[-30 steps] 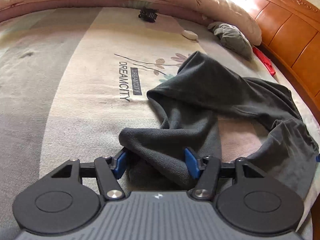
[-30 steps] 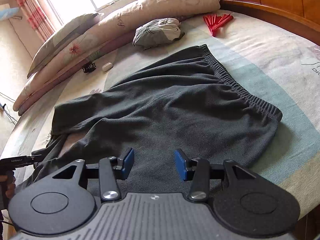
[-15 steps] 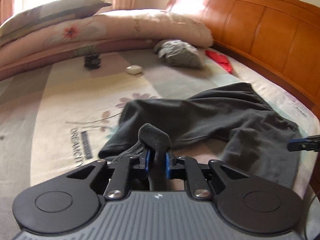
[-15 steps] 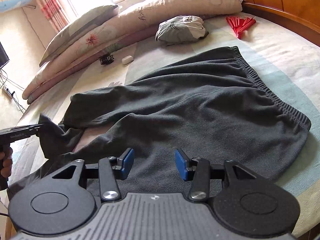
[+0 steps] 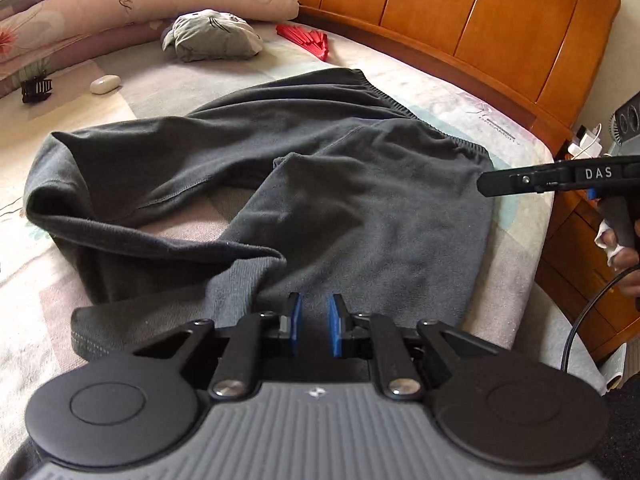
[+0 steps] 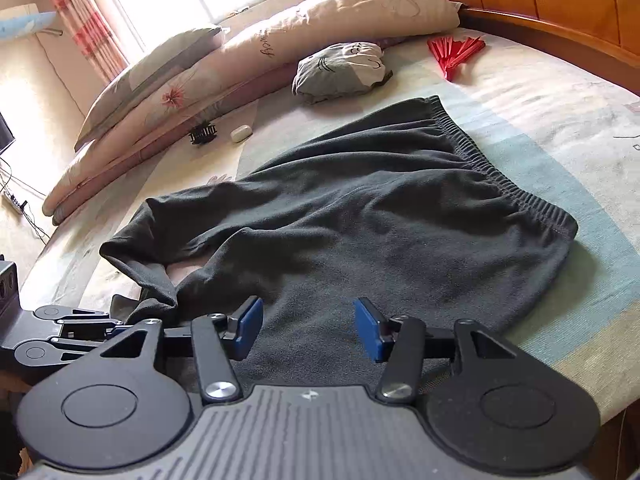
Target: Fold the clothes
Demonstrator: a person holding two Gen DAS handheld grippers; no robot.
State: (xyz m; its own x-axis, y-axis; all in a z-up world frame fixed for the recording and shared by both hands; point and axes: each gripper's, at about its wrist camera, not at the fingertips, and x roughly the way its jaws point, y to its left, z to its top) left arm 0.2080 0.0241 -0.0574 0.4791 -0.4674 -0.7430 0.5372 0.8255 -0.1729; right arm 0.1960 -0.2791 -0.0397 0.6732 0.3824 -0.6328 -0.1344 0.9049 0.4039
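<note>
Trousers (image 6: 360, 224): dark grey, spread on the bed (image 6: 560, 120), waistband toward the wooden headboard (image 5: 460, 12), one leg bent back.
Left hand-held gripper (image 5: 314, 330): pads slightly apart, gripping nothing, just above a trouser leg.
Right hand-held gripper (image 6: 308, 328): pads wide apart, empty, over the cloth's near edge.
</note>
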